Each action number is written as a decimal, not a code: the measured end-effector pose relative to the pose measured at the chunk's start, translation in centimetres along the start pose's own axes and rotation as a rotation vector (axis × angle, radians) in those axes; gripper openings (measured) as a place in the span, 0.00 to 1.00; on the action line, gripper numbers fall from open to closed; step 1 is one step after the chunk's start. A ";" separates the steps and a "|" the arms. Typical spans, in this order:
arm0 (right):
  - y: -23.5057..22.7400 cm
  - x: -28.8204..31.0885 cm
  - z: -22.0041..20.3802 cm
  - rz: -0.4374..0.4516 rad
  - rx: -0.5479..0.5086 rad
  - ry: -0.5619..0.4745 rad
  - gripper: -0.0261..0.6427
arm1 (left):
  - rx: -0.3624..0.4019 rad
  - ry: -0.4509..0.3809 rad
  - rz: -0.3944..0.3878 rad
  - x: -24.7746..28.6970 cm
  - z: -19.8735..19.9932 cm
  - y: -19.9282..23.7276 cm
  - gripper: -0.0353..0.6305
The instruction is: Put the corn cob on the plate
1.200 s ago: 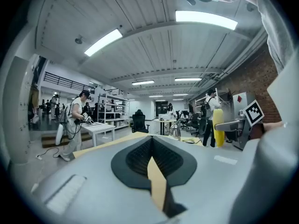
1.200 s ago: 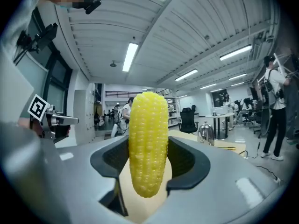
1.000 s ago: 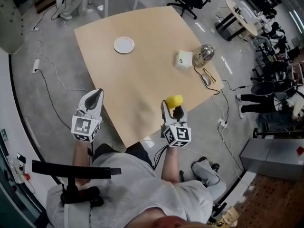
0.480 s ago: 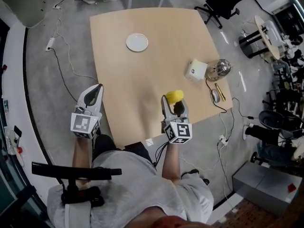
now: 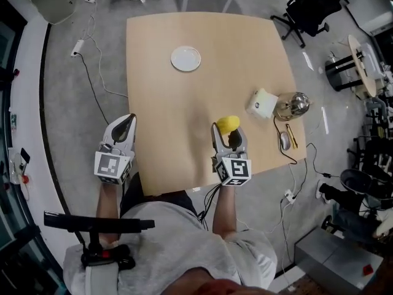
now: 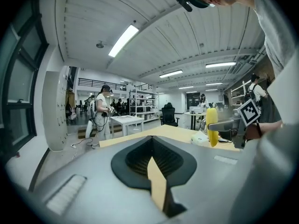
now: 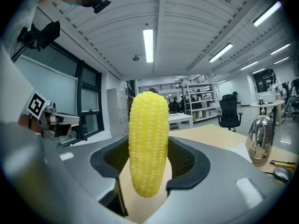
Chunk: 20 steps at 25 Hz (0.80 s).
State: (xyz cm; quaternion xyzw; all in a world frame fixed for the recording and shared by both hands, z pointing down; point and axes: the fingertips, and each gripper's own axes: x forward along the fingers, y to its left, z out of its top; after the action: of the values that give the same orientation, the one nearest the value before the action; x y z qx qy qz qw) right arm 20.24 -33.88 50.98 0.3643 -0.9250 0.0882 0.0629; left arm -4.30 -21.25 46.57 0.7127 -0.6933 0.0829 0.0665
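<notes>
The right gripper is clamping the upright corn cob, the plate lying at its 11 o'clock, while the left gripper is hovering closed, empty.

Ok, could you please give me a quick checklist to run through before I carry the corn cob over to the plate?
1. Corn cob held in the right claw: ok, it stands upright between the jaws.
2. Plate free to receive it: ok, nothing lies on it.
3. Route across the table to the plate: ok, only bare wood lies between.
4. Left claw out of the way: ok, at the table's left edge, shut on nothing.
5. Metal pot and white box off the route: ok, both sit to the right.
6. Grip firm enough: cannot tell.
</notes>
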 end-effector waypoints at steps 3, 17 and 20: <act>-0.4 1.7 -0.4 0.010 0.003 0.012 0.42 | -0.001 0.012 0.013 1.0 -0.6 0.4 0.08; -1.7 10.3 -1.3 0.026 -0.053 0.089 0.42 | -0.019 0.045 0.010 5.1 -2.5 4.1 0.08; -2.2 12.2 -1.3 0.025 -0.064 0.101 0.42 | -0.019 0.045 -0.003 6.1 -2.7 4.4 0.08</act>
State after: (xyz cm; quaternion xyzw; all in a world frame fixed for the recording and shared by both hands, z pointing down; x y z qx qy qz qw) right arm 12.94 -43.31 54.74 0.3457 -0.9274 0.0775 0.1199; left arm -8.64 -26.75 50.37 0.7111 -0.6912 0.0923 0.0891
